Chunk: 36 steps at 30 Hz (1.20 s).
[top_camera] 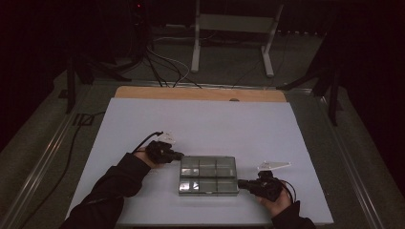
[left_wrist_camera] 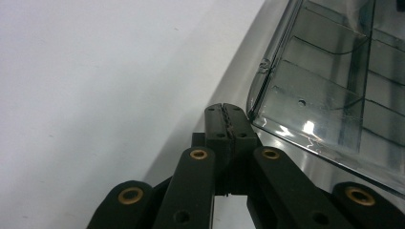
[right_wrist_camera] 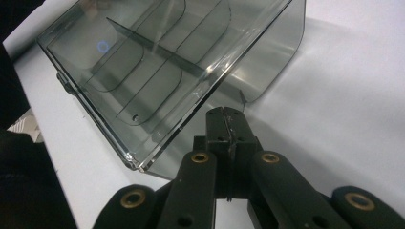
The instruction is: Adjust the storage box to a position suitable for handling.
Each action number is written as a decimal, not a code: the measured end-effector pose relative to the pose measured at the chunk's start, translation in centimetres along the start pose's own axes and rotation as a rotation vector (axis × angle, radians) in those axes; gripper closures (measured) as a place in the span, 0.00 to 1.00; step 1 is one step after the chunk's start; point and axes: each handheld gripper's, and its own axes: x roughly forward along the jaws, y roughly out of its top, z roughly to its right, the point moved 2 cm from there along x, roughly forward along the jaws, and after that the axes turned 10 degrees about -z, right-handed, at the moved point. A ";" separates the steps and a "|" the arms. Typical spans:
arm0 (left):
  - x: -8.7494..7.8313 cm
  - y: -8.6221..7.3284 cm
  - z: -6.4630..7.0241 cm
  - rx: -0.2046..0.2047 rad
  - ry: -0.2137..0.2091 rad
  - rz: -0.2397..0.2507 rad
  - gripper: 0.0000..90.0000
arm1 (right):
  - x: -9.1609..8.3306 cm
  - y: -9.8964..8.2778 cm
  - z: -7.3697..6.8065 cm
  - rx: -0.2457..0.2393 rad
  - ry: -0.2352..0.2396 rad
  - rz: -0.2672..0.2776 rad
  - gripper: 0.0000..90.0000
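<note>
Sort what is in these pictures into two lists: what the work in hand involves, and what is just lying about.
In the job:
- clear compartment box
- left gripper, jaws shut, at the box's left end
- right gripper, jaws shut, at the box's right end

Lying about:
- white table
- wooden board at its far edge
- white metal stand on the floor
- cables on the floor

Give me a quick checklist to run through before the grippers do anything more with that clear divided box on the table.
1. Left gripper jaws closed, nothing between them: ok.
2. Right gripper jaws closed, nothing between them: ok.
3. Clear box flat on the white table: ok.
4. A gripper at each end of the box, left at the far left corner, right at the near right corner: ok.
5. Jaw tips touching the box: cannot tell.
6. Compartments empty: ok.
</note>
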 end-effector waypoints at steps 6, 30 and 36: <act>-0.1 -0.3 0.8 0.016 -0.010 -0.010 1.00 | -0.3 -0.7 -0.4 -0.001 0.013 -0.003 1.00; 0.0 -0.7 1.0 0.006 -0.054 0.002 1.00 | -0.6 -1.9 -1.4 0.002 0.033 -0.019 1.00; -0.4 -0.7 0.8 0.018 -0.057 0.024 1.00 | -0.7 -1.7 -1.2 0.001 0.040 -0.011 1.00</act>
